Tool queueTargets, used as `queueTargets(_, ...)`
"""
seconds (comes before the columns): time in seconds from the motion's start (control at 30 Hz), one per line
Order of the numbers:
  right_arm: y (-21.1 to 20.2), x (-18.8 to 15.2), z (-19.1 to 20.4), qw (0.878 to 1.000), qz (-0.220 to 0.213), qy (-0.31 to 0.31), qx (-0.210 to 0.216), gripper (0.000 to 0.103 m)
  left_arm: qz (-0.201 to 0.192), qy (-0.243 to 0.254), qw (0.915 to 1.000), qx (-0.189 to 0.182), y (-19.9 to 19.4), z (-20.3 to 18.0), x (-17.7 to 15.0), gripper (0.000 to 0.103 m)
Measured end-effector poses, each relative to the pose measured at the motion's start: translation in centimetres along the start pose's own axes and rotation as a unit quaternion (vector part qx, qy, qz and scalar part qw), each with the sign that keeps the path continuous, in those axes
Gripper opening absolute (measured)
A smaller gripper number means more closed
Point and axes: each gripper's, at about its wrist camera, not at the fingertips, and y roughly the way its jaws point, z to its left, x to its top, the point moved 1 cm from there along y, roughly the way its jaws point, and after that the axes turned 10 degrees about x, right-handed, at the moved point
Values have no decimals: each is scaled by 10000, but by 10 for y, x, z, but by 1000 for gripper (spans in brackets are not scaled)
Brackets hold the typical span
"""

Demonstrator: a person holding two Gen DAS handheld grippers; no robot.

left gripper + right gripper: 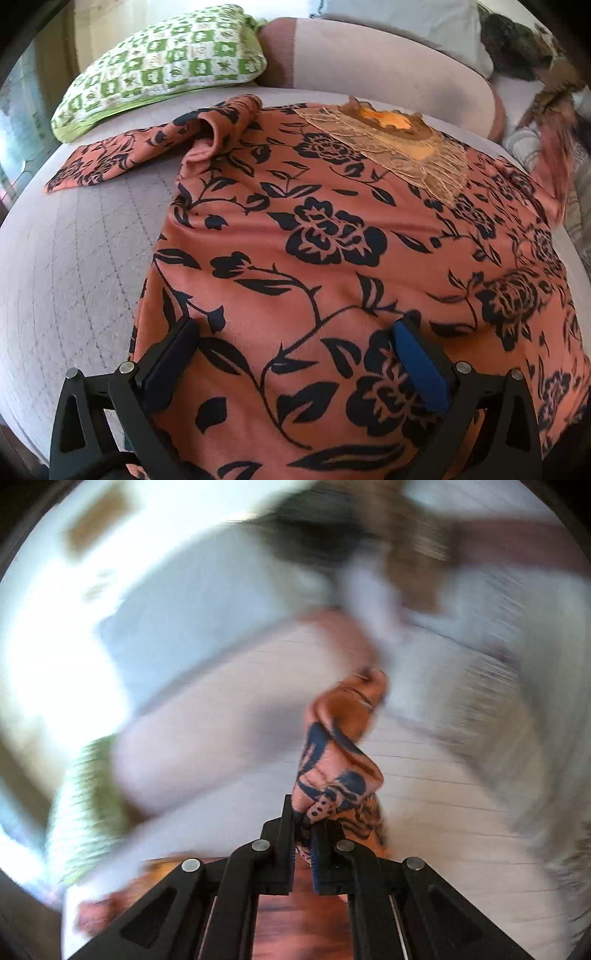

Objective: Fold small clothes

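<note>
An orange top with a black flower print (314, 258) lies spread flat on a pale quilted sofa seat (74, 258). It has a lace collar (406, 147) at the far end and its left sleeve (122, 158) lies out to the left. My left gripper (295, 332) is open and empty just above the near hem. My right gripper (303, 818) is shut on a bunched piece of the same top (338, 760), lifted off the seat. The right wrist view is blurred by motion.
A green and white checked cushion (162, 62) leans at the back left. The sofa backrest (369, 62) runs behind the top. Other clothes and a striped cloth (532, 147) lie at the right edge.
</note>
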Motion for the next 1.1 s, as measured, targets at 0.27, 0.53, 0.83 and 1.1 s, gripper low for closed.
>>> queueTargets(0.27,89,-87,210,9798,840,-417,1767,12,-417,-665,9969,68,-40,56,-4,103)
queueTargets(0.53,161,-194,176,9544,2402,203,1762,93,-819,-678,9943,-35,-57,81,25,103)
queueTargets(0.83,76,-78,4,9903,1256,597,-26,92,-1104,104,9922,-570,-19,-8,128,103)
queueTargets(1.1,141,-52,-57,9792,1847,823,141,67,-496,715,9962,-49,70,-57,157,101)
